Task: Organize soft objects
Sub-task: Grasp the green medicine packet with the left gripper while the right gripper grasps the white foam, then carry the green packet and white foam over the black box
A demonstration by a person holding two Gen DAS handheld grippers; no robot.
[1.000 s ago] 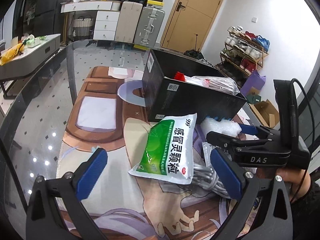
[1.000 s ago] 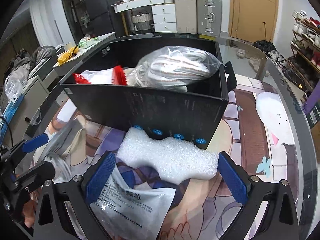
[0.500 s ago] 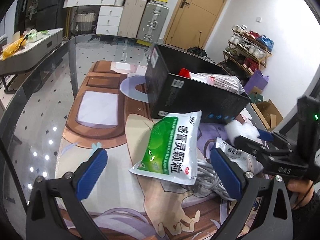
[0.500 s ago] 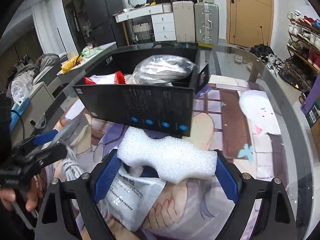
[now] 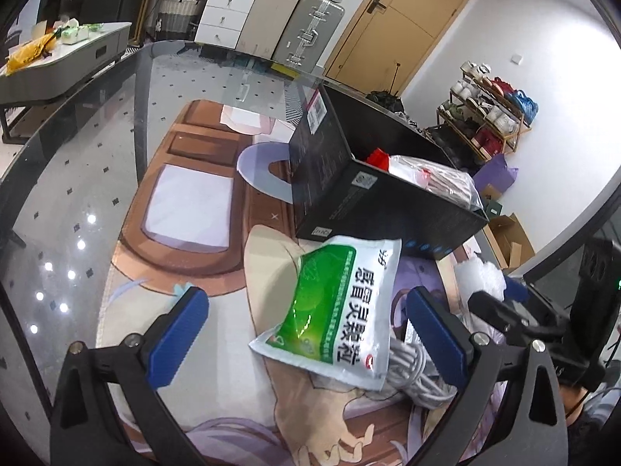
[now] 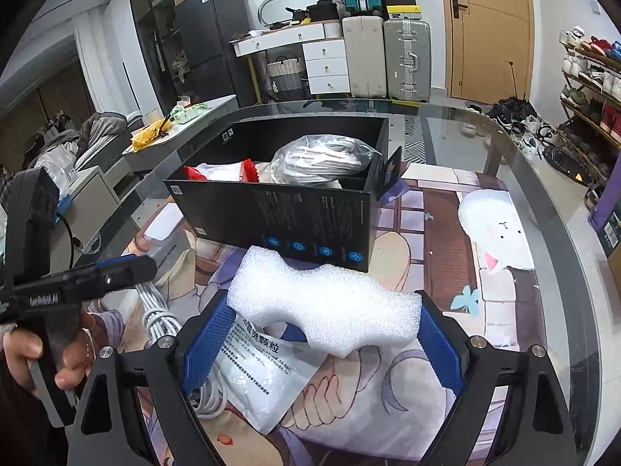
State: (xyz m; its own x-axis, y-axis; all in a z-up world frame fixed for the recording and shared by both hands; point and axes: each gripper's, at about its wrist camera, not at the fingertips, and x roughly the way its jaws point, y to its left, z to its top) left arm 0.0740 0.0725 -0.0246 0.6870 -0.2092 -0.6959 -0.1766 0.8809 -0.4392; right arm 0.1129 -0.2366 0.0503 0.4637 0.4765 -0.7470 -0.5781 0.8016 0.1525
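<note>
Foam block (image 6: 330, 303), white and wavy-edged, sits clamped between the right gripper's (image 6: 324, 339) two blue pads, one pad at its 9 o'clock end and the other at its 3 o'clock end, lifted clear of the printed mat (image 6: 446, 388). Beneath it lies a silver-backed sachet (image 6: 268, 372) with small Chinese print (too fine to read). At the block's 12 o'clock stands the black box (image 6: 295, 213), its near wall carrying white text columns and a row of blue round icons; inside are a red-and-white packet (image 6: 229, 171) and a clear bag of pale cord (image 6: 326, 157).

In the left wrist view, the green sachet (image 5: 341, 306) bears large white Chinese characters 感冒灵颗粒 and a "999" mark. It lies between the left gripper's (image 5: 306, 334) widely parted pads, touching neither, nearer the 3 o'clock pad, over a coil of grey cable (image 5: 415, 372). The left gripper's handle reads "GenRobot.AI" in the right wrist view.
</note>
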